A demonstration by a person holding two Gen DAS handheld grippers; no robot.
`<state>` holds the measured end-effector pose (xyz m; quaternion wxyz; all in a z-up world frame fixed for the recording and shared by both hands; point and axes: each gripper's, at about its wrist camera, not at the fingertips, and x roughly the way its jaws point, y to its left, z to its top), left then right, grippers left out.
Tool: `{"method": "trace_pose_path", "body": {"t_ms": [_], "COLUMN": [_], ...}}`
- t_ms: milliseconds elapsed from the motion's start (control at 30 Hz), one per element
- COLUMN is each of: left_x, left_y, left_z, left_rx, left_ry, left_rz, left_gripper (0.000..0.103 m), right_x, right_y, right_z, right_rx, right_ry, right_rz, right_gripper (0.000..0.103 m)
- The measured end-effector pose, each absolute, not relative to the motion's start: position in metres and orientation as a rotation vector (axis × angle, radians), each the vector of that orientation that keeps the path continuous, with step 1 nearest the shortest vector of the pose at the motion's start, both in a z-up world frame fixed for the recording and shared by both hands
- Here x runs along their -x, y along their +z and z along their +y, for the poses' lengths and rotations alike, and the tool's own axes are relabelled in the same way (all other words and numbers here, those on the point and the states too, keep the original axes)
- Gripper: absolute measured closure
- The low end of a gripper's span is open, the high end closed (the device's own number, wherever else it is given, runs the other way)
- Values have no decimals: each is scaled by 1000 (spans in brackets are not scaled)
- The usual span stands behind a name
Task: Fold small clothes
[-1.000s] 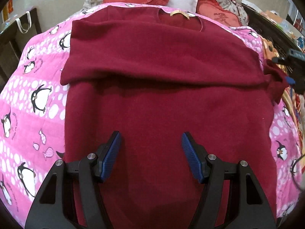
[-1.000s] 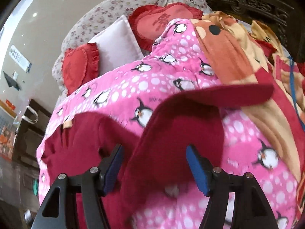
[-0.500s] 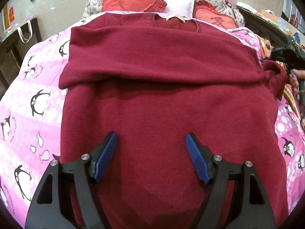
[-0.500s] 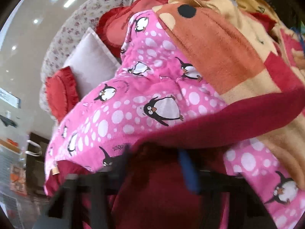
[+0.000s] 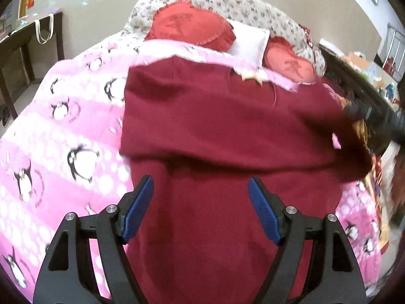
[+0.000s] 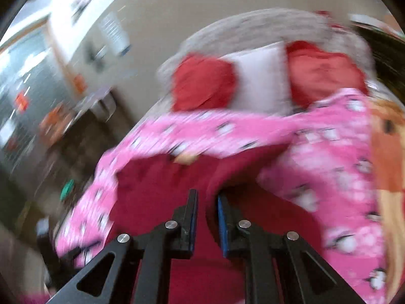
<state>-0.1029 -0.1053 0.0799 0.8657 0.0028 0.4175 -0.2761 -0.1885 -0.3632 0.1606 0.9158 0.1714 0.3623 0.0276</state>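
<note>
A dark red sweater (image 5: 227, 131) lies spread on a pink penguin blanket (image 5: 63, 139), its left sleeve folded across the chest. My left gripper (image 5: 201, 197) is open and empty, hovering over the sweater's lower body. My right gripper (image 6: 207, 202) is shut on the sweater's right sleeve (image 6: 235, 169) and holds it lifted off the blanket; the view is blurred by motion. In the left wrist view the right gripper (image 5: 374, 119) shows as a dark shape at the sweater's right edge.
Two red cushions (image 5: 189, 25) and a white pillow (image 5: 250, 40) lie at the head of the bed. A dark wooden table (image 5: 27, 45) stands to the left. An orange patterned blanket (image 6: 389, 157) lies on the right.
My right gripper has closed on the right sleeve and swung it up and leftward. My left gripper has lifted back a little and stays open.
</note>
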Motion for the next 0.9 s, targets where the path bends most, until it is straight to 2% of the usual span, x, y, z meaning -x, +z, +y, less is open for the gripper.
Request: {"method": "trace_pose_path", "body": {"t_ms": [100, 200, 233, 267, 333, 900], "left_x": [94, 84, 81, 79, 79, 58], "left_y": [87, 88, 87, 86, 84, 59], "left_z": [-109, -121, -126, -131, -139, -224], "left_rx": [21, 22, 15, 6, -6, -38], "left_ry": [-598, -631, -635, -639, -645, -713], "left_rz": [872, 903, 912, 915, 917, 987], "left_gripper": [26, 26, 26, 26, 26, 26], "right_x": [178, 178, 184, 190, 204, 290], "right_y": [118, 87, 83, 83, 90, 103], "right_z": [-332, -333, -336, -340, -348, -377], "right_rx": [-322, -424, -456, -479, -505, -613], "right_ry": [82, 73, 66, 60, 42, -88], "right_rz": [872, 989, 989, 974, 932, 794], "right_gripper": [89, 86, 78, 65, 55, 53]}}
